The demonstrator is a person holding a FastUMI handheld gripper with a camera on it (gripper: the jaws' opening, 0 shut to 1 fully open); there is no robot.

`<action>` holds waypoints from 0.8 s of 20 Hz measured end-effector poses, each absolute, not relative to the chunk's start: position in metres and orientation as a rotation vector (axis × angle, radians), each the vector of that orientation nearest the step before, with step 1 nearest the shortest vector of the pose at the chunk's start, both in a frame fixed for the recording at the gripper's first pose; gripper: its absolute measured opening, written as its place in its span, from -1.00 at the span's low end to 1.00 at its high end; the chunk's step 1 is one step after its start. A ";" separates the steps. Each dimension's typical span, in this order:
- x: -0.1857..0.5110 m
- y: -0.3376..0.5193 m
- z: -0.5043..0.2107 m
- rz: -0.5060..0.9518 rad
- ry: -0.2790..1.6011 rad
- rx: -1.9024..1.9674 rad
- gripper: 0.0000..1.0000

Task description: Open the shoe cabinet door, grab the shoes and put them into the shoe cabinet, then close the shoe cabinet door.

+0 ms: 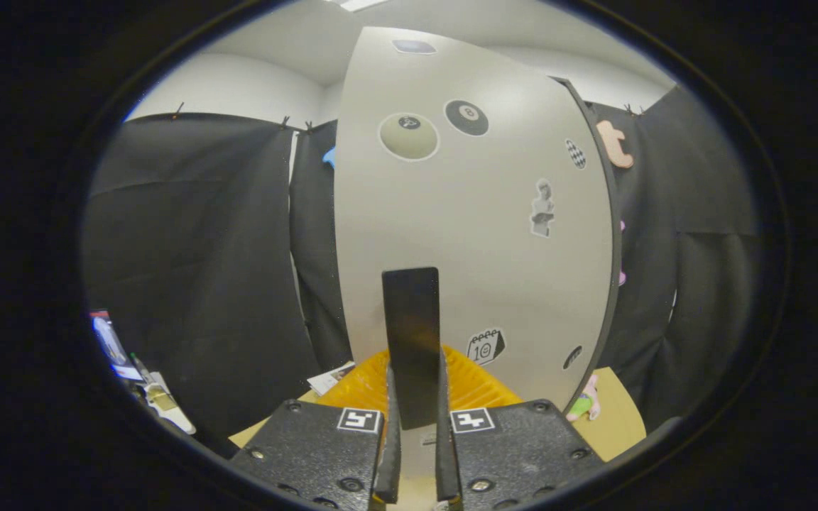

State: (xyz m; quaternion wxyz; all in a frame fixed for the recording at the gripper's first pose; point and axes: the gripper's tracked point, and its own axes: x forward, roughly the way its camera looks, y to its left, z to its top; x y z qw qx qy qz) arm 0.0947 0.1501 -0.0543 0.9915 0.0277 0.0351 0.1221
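The shoe cabinet door (pixel 480 234) stands right in front of me, a pale panel with several stickers and a dark right edge. Its flat black handle (pixel 411 312) sticks out towards me. My gripper (pixel 416 387) is shut on the handle's lower part, one finger pressing on each side. An orange ridged thing (pixel 483 387) lies low behind the handle, at the foot of the door; I cannot tell whether it is a shoe.
A tan tabletop (pixel 618 419) runs under the door. A small green and pink item (pixel 583 404) lies by the door's lower right corner. A printed sheet (pixel 331 378) lies left of the orange thing, with packaged items (pixel 114 348) further left.
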 end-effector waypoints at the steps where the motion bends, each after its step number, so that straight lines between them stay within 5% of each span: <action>1: 0.091 0.146 -0.055 0.246 0.072 0.060 -0.55; 16: 0.004 0.031 -0.061 0.138 0.086 0.010 -0.62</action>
